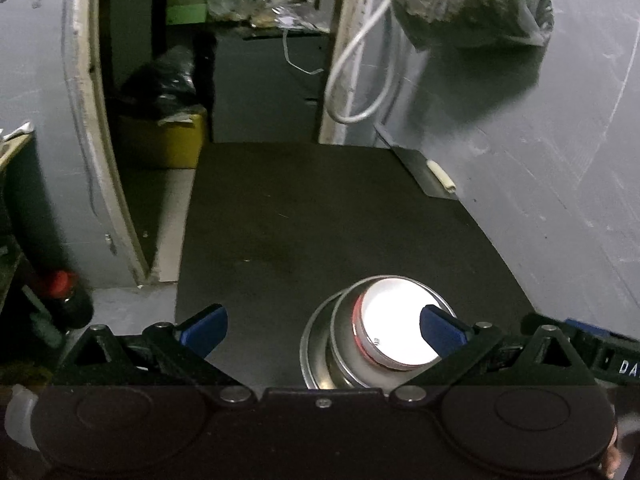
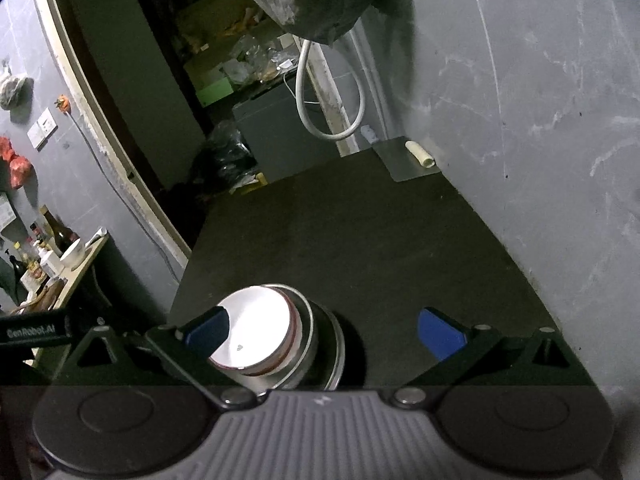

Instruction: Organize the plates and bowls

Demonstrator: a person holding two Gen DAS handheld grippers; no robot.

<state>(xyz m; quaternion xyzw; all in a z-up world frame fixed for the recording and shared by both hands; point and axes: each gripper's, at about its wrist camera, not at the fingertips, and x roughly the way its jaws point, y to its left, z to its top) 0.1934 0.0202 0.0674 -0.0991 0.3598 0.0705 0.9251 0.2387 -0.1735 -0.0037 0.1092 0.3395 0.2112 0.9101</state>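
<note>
A stack of dishes stands on the dark table: a white bowl with a red rim (image 1: 394, 326) sits in a steel bowl (image 1: 344, 344), which sits on a steel plate (image 1: 310, 346). The same stack shows in the right wrist view (image 2: 260, 328). My left gripper (image 1: 324, 330) is open, above the table; its right fingertip (image 1: 438, 328) overlaps the white bowl's near edge. My right gripper (image 2: 326, 330) is open; its left fingertip (image 2: 208, 330) overlaps the white bowl. Whether either fingertip touches the bowl I cannot tell.
A flat metal sheet with a pale roll (image 2: 418, 152) lies at the table's far right corner against the grey wall (image 2: 540, 140). A plastic bag (image 1: 468, 0) and a white hose (image 1: 360, 80) hang there. A doorway opens far left; a cluttered side table (image 2: 68, 260) stands left.
</note>
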